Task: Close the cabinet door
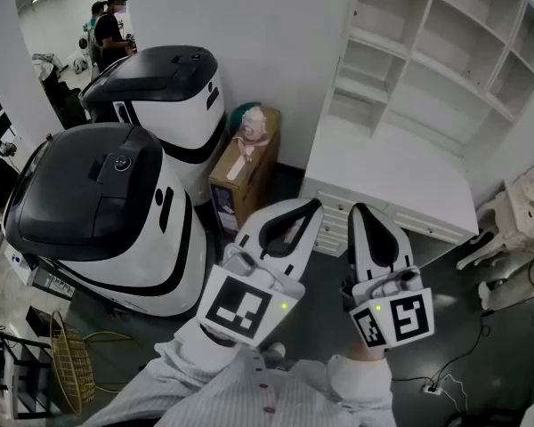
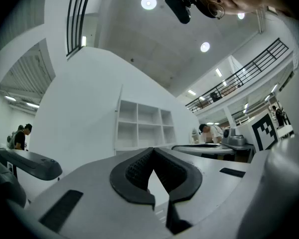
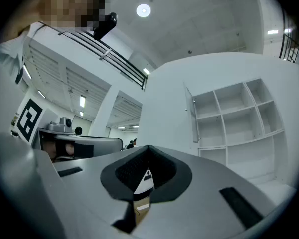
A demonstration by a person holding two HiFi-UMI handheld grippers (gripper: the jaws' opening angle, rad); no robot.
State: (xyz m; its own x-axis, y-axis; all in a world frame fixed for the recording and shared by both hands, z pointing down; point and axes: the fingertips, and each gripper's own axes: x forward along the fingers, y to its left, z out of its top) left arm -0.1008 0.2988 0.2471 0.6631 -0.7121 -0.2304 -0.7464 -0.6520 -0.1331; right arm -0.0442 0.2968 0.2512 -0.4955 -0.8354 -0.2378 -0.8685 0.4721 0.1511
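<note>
A white cabinet point(image 1: 427, 60) with open shelf compartments stands against the wall at the upper right, on a low white base point(image 1: 383, 176). In the right gripper view a thin door panel point(image 3: 194, 114) stands edge-on at the left side of the shelves point(image 3: 239, 118); the left gripper view shows that panel point(image 2: 120, 116) too. Both grippers are held up in front of the base, well short of the cabinet. My left gripper point(image 1: 316, 206) has its tips together and holds nothing point(image 2: 152, 151). My right gripper point(image 1: 360, 210) is shut and empty too point(image 3: 148, 148).
Two large white-and-black machines point(image 1: 98, 212) point(image 1: 160, 87) fill the left side. A cardboard box point(image 1: 245, 172) leans between them and the cabinet. A gold wire basket point(image 1: 71, 363) sits at the lower left, a white chair point(image 1: 516, 229) at the right, a cable point(image 1: 432, 385) on the dark floor.
</note>
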